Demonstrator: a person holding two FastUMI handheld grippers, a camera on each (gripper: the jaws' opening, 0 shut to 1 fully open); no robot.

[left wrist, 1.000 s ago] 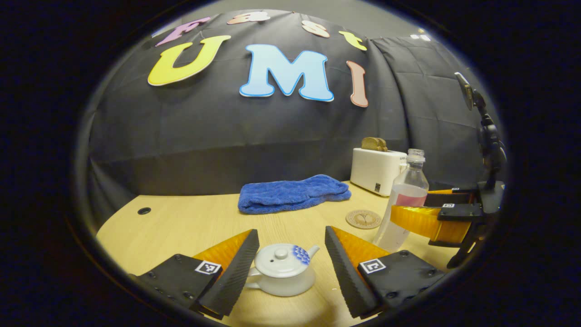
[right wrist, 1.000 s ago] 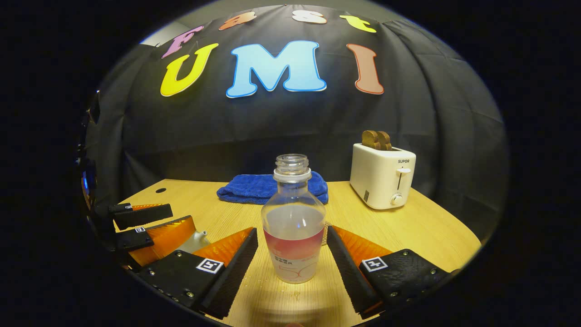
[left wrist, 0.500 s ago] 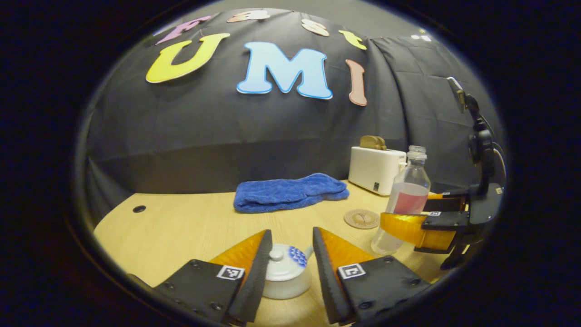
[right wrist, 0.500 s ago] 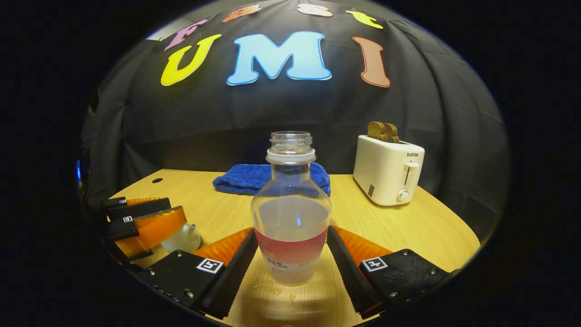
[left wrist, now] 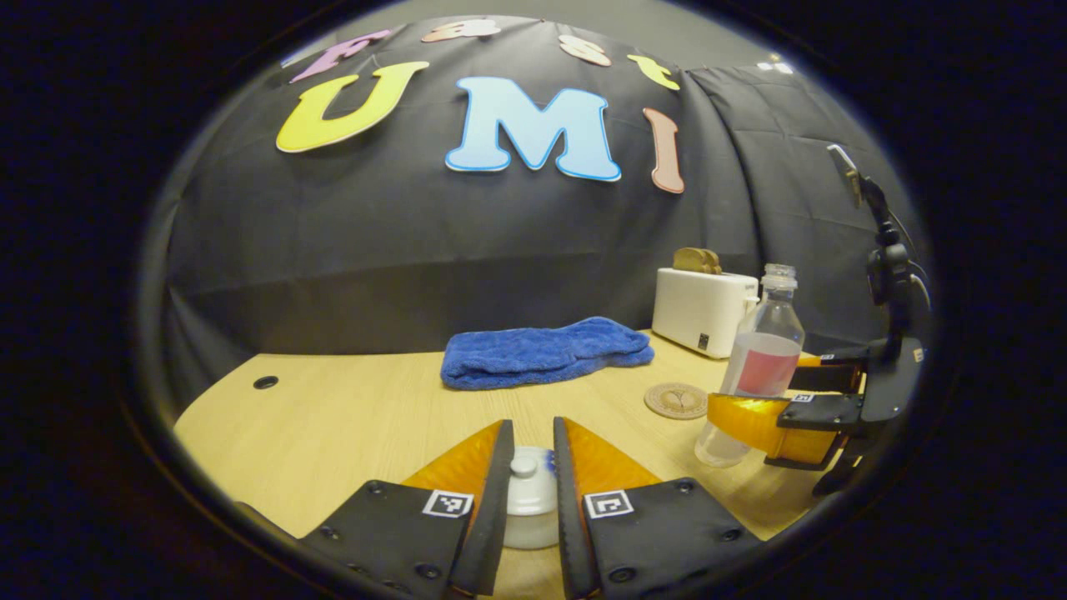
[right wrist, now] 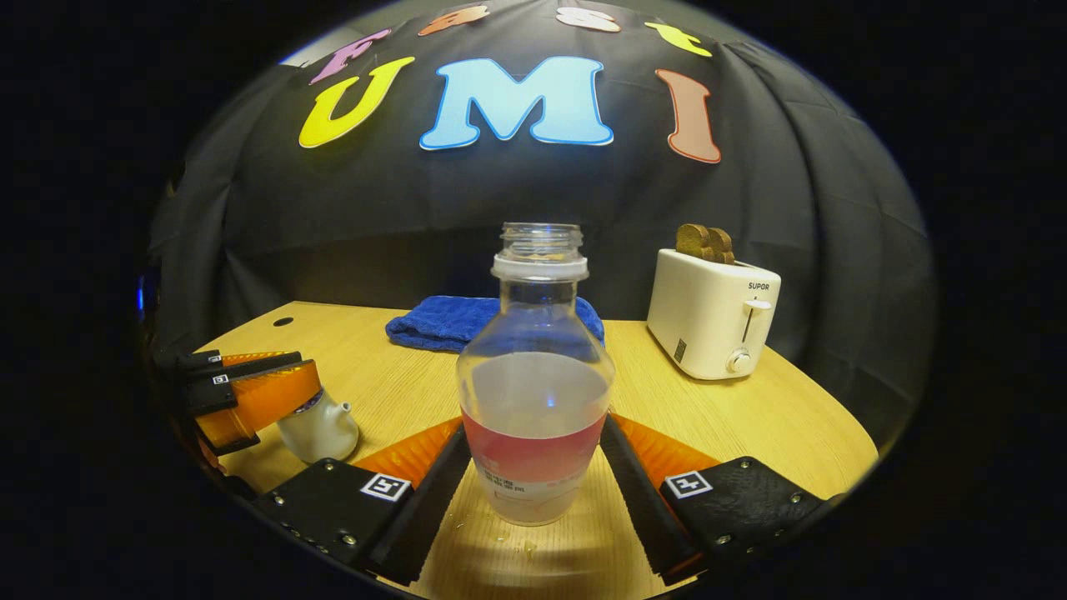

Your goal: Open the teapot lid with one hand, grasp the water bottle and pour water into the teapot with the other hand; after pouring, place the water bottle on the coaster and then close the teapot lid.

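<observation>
- Left gripper (left wrist: pixel 529 500) is clamped in tight around the small white ceramic teapot lid (left wrist: pixel 523 486); both fingers look like they're pressing on it. The white teapot (right wrist: pixel 315 425) with the blue pattern sits on the light wooden table (left wrist: pixel 333 417).
- Right gripper (right wrist: pixel 533 475) straddles the clear plastic water bottle (right wrist: pixel 535 392) with the pink label band, uncapped, part full. Fingers sit right at its sides, but I can't tell if they're actually squeezing it.
- The bottle is standing upright on the table, and the round wooden coaster (left wrist: pixel 676 400) is just beside it in the left gripper view.
- Further back: a folded blue towel (left wrist: pixel 546 352) and a white toaster (right wrist: pixel 713 312) with two bread slices sticking out.
- The bottle's small print is too tiny to make out.
</observation>
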